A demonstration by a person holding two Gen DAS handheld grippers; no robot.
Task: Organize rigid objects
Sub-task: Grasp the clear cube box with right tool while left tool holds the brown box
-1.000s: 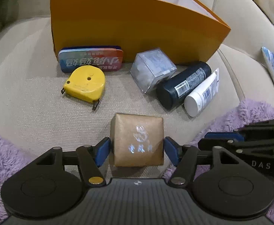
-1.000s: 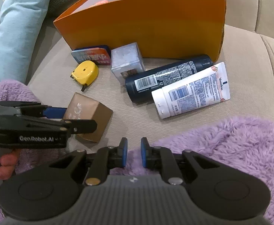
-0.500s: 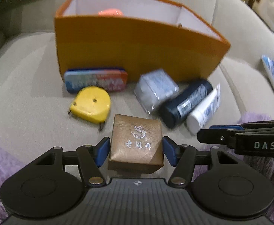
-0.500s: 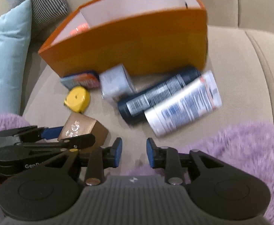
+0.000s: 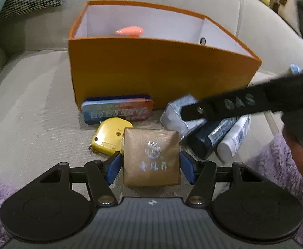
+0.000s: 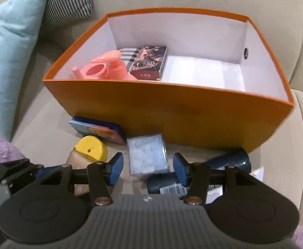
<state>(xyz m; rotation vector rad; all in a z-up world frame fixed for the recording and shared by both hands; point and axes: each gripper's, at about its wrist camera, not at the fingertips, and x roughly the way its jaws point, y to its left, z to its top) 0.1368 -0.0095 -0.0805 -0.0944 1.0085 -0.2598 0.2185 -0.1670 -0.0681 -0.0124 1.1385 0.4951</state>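
The left gripper (image 5: pixel 151 167) is pinching the brown box (image 5: pixel 151 157) in front of the orange box (image 6: pixel 172 112); next is lifting it inside. The right gripper (image 6: pixel 148 169) is opening around the clear cube (image 6: pixel 147 157), not pressing.

Little lettering that I can read here

The brown box (image 5: pixel 152 157) between my left jaws bears a silver crest over three Chinese characters, too blurred to make out. On my other gripper's arm (image 5: pixel 238 103), crossing above, stand the letters "DAS", seen upside down. The blue tin (image 5: pixel 117 110) carries large white Chinese characters, also inverted. The dark bottle (image 6: pixel 173 184) shows a barcode label, its digits unreadable.
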